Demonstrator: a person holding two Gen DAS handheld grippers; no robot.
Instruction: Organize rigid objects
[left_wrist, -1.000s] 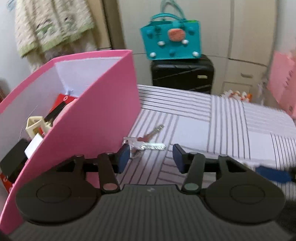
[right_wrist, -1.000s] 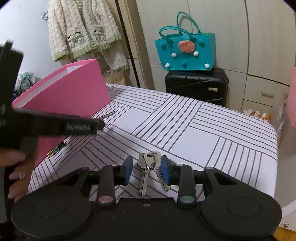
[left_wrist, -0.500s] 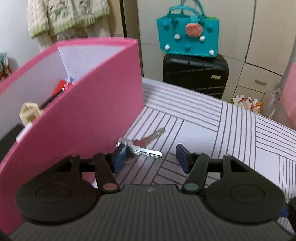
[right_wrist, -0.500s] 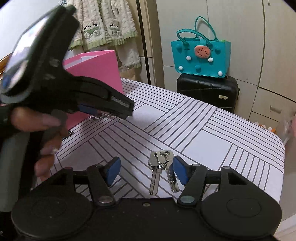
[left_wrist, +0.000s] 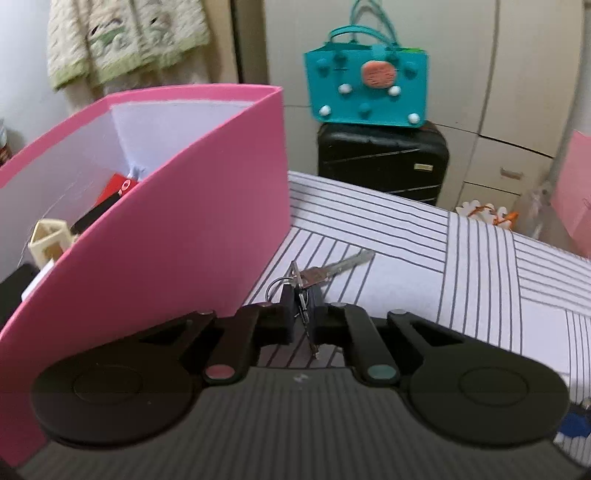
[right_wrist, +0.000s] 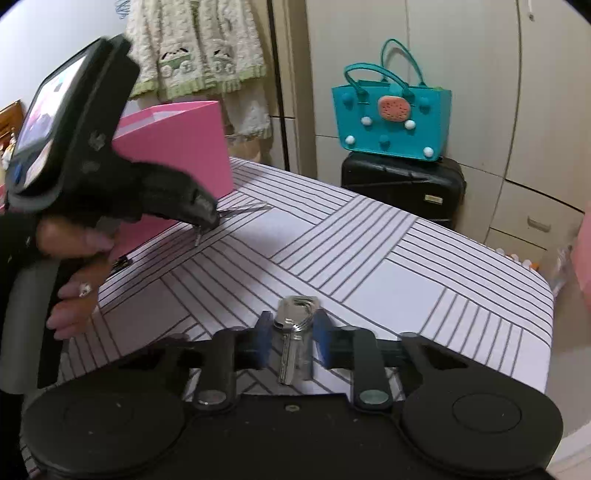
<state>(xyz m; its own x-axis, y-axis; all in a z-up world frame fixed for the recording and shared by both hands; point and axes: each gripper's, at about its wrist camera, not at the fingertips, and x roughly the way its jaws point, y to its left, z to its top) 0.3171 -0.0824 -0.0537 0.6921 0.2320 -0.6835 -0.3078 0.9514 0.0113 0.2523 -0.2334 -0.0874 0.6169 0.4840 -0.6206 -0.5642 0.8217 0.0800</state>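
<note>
My left gripper (left_wrist: 302, 308) is shut on a bunch of keys (left_wrist: 317, 275), held beside the pink box (left_wrist: 177, 243); one key sticks out forward and one hangs down. In the right wrist view the left gripper (right_wrist: 207, 218) holds the keys (right_wrist: 243, 209) just above the striped table (right_wrist: 369, 258), next to the pink box (right_wrist: 173, 147). My right gripper (right_wrist: 291, 338) has its blue pads close on both sides of a second bunch of keys (right_wrist: 295, 332), which lies on the table near its front edge.
The pink box holds a cream plastic piece (left_wrist: 50, 240), a red item (left_wrist: 116, 186) and black items. Behind the table stand a black suitcase (left_wrist: 382, 162) with a teal bag (left_wrist: 367, 90) on top, and cupboards.
My left gripper has shut on its keys and lifted them. My right gripper opened half a second ago and has now narrowed around the second bunch.
</note>
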